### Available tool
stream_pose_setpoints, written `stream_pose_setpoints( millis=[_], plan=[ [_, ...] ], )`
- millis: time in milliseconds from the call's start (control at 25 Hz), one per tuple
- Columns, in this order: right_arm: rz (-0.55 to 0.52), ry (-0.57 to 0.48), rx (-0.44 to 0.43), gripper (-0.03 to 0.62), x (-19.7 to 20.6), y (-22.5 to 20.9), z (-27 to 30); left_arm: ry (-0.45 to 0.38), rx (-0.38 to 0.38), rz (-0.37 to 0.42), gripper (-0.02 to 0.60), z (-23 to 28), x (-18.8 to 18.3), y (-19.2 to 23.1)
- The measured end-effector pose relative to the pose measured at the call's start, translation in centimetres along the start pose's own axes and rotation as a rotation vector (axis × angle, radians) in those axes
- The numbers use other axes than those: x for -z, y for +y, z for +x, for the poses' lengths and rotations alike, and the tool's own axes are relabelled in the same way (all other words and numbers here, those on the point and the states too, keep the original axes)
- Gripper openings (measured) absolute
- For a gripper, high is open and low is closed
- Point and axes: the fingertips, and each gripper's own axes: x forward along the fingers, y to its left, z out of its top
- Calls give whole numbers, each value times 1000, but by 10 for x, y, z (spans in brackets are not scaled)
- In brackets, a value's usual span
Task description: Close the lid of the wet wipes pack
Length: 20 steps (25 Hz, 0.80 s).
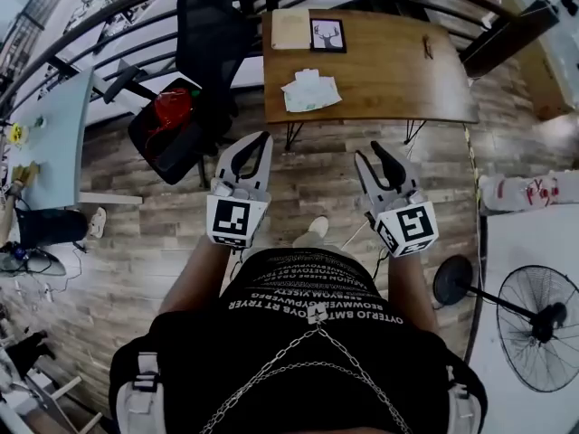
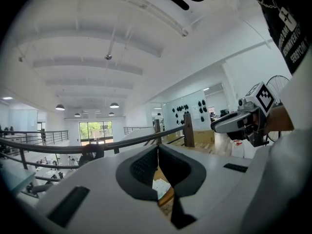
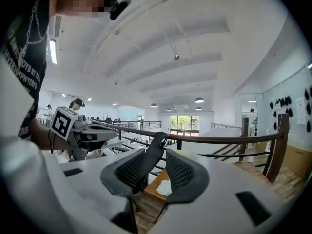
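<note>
The wet wipes pack (image 1: 310, 90) lies on the wooden table (image 1: 389, 70) ahead of me, white, with a loose flap on top; whether its lid is up is too small to tell. Both grippers hang at chest height over the plank floor, well short of the table. My left gripper (image 1: 262, 138) has its tips touching and holds nothing. My right gripper (image 1: 369, 150) is open and empty. Between the left jaws (image 2: 158, 149) I see the pack (image 2: 161, 186) far off. The right gripper (image 3: 156, 155) also frames the pack (image 3: 165, 188).
A framed deer picture (image 1: 327, 35) and a beige pad (image 1: 290, 28) lie at the table's back. A black office chair (image 1: 213, 34) with a red thing (image 1: 172, 107) stands left of the table. A floor fan (image 1: 539, 328) stands at the right, and a railing runs behind the table.
</note>
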Motion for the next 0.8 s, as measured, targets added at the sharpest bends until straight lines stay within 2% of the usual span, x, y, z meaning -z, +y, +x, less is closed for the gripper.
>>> stream_pose_setpoints(
  millis=[520, 640, 800],
  plan=[
    [3, -29, -13, 130, -1, -88, 4, -19, -54, 22, 29, 59, -24, -27],
    [14, -38, -26, 130, -1, -98, 4, -9, -74, 38, 29, 62, -26, -26],
    [23, -41, -54, 130, 0, -101, 8, 5, -106, 21, 29, 66, -27, -18]
  ],
)
